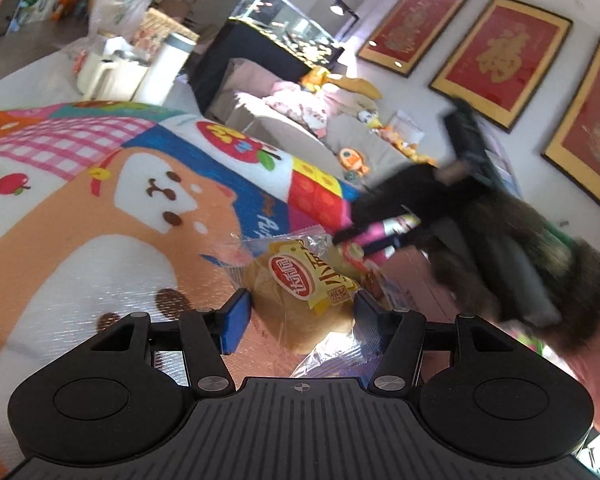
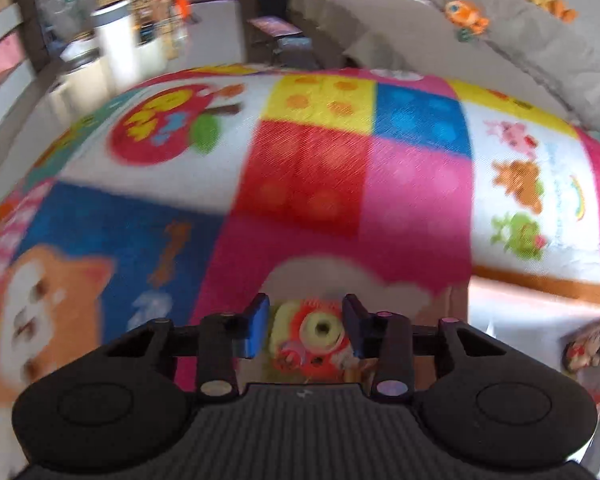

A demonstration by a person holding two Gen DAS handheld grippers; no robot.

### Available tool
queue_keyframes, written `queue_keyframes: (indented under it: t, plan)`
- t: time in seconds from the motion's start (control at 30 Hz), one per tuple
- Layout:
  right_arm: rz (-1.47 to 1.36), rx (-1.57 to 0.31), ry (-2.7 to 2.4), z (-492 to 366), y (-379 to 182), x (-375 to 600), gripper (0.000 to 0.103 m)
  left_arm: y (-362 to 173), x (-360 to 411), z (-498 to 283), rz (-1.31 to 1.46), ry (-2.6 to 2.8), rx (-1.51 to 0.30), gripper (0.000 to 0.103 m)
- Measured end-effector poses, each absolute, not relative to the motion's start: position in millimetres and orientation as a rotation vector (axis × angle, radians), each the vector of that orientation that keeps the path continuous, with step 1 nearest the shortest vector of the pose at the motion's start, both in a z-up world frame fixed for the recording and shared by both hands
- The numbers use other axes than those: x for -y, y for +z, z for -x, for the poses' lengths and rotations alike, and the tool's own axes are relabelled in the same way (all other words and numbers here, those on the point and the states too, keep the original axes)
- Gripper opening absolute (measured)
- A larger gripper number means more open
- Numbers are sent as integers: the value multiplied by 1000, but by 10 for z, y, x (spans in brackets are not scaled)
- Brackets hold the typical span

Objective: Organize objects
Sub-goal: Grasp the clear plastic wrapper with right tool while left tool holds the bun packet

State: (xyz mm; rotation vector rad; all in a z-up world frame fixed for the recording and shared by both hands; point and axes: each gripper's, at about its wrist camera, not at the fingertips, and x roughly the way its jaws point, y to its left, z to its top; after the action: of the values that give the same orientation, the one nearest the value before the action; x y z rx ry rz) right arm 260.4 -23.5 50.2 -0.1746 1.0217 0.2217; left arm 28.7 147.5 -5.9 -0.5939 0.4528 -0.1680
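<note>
My left gripper [image 1: 300, 312] is shut on a small bread in a clear wrapper [image 1: 300, 292] with a red and yellow label, held just above the colourful cartoon mat [image 1: 112, 208]. My right gripper [image 2: 306, 330] is shut on a pink and orange snack packet [image 2: 312, 340] with a yellow ring on its front. In the left wrist view the right gripper [image 1: 380, 240] shows blurred to the right, with the pink packet [image 1: 374, 240] between its fingers, close beside the bread.
A white kettle [image 1: 100, 76] and a white flask [image 1: 164, 68] stand beyond the mat. A grey sofa [image 1: 300, 120] with plush toys lies behind. A black fish tank cabinet [image 1: 268, 48] stands at the back. Red framed pictures [image 1: 500, 60] hang on the wall.
</note>
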Motion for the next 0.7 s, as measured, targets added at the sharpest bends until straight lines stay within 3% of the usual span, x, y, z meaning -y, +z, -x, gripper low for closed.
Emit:
queue_keyframes:
  t: [0.27, 0.4, 0.43, 0.47, 0.53, 0.63, 0.7]
  plan:
    - [232, -1043, 496, -1446, 520, 442, 26, -111, -1667, -297, 705, -105, -450, 62]
    - [342, -905, 551, -712, 594, 636, 27, -96, -1634, -296, 684, -117, -455, 62]
    - [377, -841, 553, -513, 627, 709, 33, -100, -1631, -297, 682, -119, -457, 62]
    - [415, -779, 536, -352, 647, 777, 50, -102, -1628, -303, 681, -121, -460, 62]
    - [476, -675, 460, -137, 648, 920, 71, -105, -1618, -309, 678, -122, -464, 62]
    - [464, -673, 355, -102, 538, 1144, 69, -106, -1611, -305, 674, -118, -465, 62]
    - [391, -734, 314, -171, 455, 1332, 50, -103, -1604, -305, 666, -111, -472, 62]
